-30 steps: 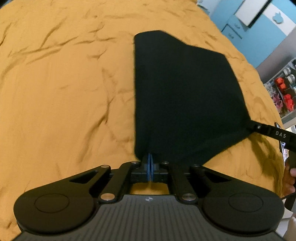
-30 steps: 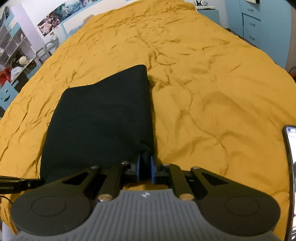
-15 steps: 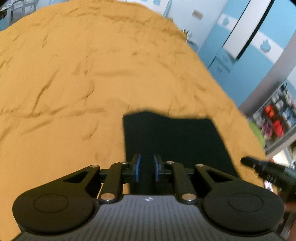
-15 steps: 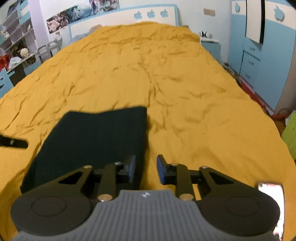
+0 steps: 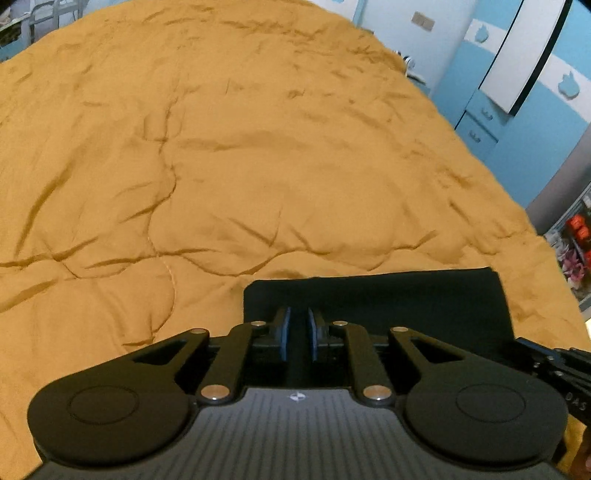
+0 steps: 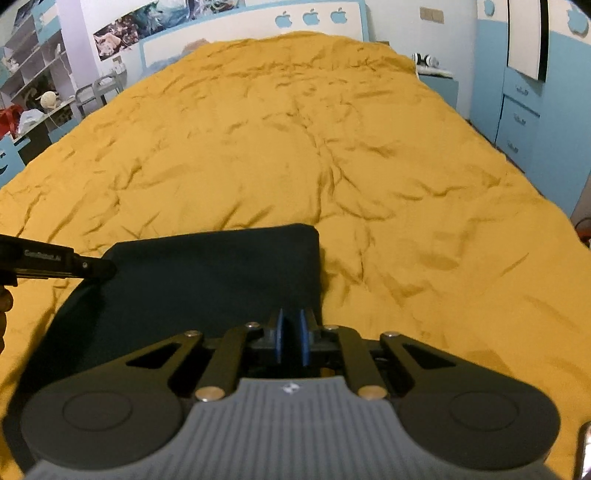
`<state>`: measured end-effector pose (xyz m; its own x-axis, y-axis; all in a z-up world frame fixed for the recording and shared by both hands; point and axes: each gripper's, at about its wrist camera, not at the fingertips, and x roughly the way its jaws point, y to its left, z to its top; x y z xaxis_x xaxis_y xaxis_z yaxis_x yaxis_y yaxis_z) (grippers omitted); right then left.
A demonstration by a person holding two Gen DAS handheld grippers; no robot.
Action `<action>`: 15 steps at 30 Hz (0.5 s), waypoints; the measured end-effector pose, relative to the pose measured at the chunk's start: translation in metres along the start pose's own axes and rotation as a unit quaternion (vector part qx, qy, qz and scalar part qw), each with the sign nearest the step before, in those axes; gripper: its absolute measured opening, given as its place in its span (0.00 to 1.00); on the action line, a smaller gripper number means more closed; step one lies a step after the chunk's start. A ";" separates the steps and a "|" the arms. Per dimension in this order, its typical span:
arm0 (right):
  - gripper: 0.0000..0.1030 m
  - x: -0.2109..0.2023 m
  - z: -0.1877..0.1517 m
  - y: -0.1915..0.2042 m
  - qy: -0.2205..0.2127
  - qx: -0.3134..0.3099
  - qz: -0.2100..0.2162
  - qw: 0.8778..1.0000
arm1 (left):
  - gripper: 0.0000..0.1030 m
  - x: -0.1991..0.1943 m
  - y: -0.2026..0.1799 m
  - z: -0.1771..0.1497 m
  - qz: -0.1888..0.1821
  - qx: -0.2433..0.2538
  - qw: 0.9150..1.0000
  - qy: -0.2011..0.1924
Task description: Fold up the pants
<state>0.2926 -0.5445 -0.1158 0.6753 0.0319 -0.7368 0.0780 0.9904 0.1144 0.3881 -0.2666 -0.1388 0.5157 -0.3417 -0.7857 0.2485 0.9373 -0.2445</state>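
The black pants (image 5: 406,302) lie folded into a flat rectangle on the mustard quilt (image 5: 258,166), near the bed's front edge. My left gripper (image 5: 299,332) hovers over their near left corner, open by a narrow gap with no cloth clamped. In the right wrist view the pants (image 6: 207,280) fill the lower left. My right gripper (image 6: 291,336) is over their near right corner. Its jaws are closing to a thin slit, and I see no cloth pinched between them. The left gripper's fingertips (image 6: 92,267) reach in over the pants' left edge.
The quilt (image 6: 295,147) stretches far ahead to a white headboard (image 6: 258,26). Blue wardrobe and drawers (image 6: 524,110) stand along the right side, with a nightstand (image 6: 436,79) beside them. Cluttered shelves and a desk (image 6: 33,74) line the left.
Both grippers let go of the pants' edge and drew back toward the near side. The pants now lie shorter and flat. The right jaws opened, then narrowed again.
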 end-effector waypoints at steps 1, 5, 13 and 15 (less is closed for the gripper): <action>0.03 0.003 -0.001 0.000 0.000 -0.002 -0.004 1.000 | 0.16 0.004 0.001 -0.002 0.004 0.004 1.000 0.004; 0.03 0.011 -0.004 -0.001 0.003 -0.006 -0.018 1.000 | 0.06 0.004 0.000 -0.003 0.027 0.002 1.000 -0.008; 0.12 -0.011 -0.003 -0.018 -0.010 0.057 0.002 0.998 | 0.26 -0.028 0.022 0.000 0.050 -0.048 0.997 -0.022; 0.30 -0.021 -0.003 -0.026 -0.013 0.087 0.022 0.996 | 0.41 -0.042 0.029 -0.001 0.027 -0.066 0.997 -0.023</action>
<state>0.2742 -0.5705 -0.1051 0.6993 0.0688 -0.7115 0.1718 0.9500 0.2608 0.3723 -0.2252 -0.1133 0.5637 -0.2900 -0.7734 0.1106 0.9544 -0.2772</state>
